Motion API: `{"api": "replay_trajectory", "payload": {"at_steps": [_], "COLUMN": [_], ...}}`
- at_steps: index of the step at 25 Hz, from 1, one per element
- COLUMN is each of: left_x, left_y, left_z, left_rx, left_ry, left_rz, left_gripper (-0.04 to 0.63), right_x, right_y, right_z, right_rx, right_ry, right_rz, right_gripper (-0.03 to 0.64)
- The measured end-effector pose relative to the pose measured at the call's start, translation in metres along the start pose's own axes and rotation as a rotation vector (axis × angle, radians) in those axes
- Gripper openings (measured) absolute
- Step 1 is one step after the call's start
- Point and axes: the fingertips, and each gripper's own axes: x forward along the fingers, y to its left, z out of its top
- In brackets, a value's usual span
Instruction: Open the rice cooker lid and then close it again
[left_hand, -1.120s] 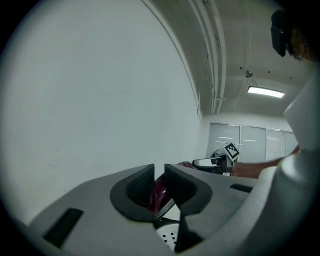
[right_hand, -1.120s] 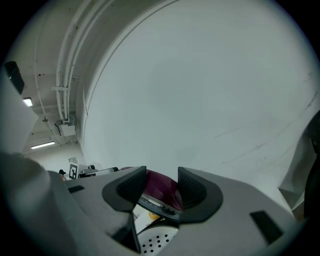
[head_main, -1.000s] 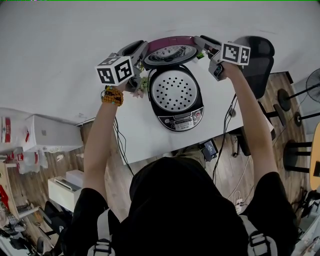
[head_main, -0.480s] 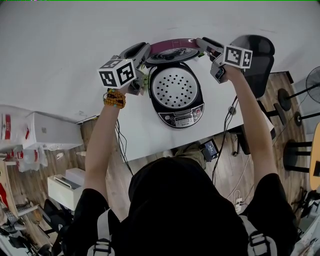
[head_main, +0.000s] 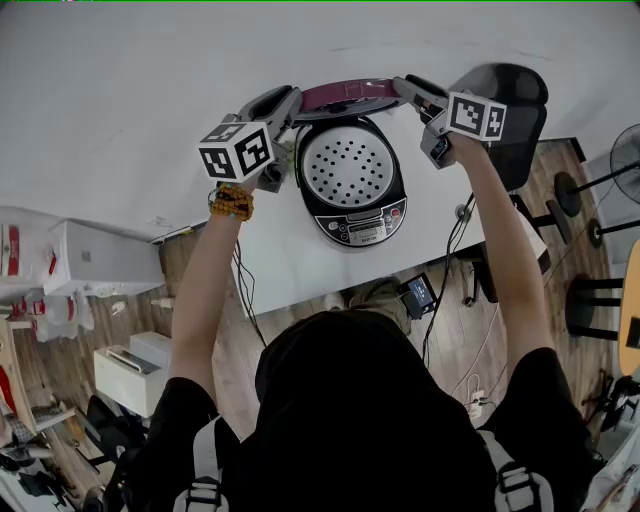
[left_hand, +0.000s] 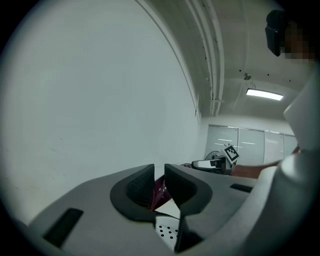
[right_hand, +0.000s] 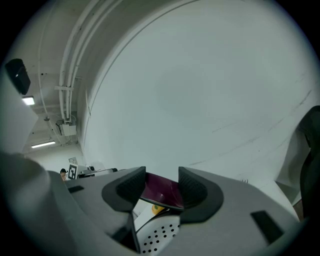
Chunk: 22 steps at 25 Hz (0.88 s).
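Rice cooker lid held up on edge by both tools, opening apparently done

The rice cooker (head_main: 350, 190) sits on the white bench (head_main: 285, 255), its lid (head_main: 345, 97) raised at the far side. The left tool (head_main: 283, 103) is pinched almost shut on the lid's left rim; the right tool (head_main: 405, 88), jaws wider, grips the right rim. Next, probably, comes swinging the lid down toward the person until it latches. The wall (head_main: 150, 100) stands just behind and a black chair (head_main: 515, 120) to the right; nothing blocks the lid's way down
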Motion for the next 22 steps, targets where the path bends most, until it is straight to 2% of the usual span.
{"api": "replay_trajectory", "payload": {"at_steps": [12,16,22], "left_x": [-0.011,-0.017,-0.024], "left_y": [-0.013,-0.017,-0.024], "left_z": [-0.014,-0.020,-0.027], "left_rx": [0.003,-0.032,-0.030], "left_ry": [0.000,-0.023,-0.044], "left_rz": [0.011,0.016,0.028], "left_gripper": [0.075,0.075,0.075], "right_x": [-0.014,-0.020,-0.027], "right_y": [0.006,0.008,0.012], "right_z": [-0.016,-0.023,-0.032], "right_rx": [-0.007,-0.010,-0.020], "right_ry": [0.004,-0.002,-0.002], "right_rz": [-0.001,-0.003,-0.006], "right_gripper": [0.215,0.215,0.215]}}
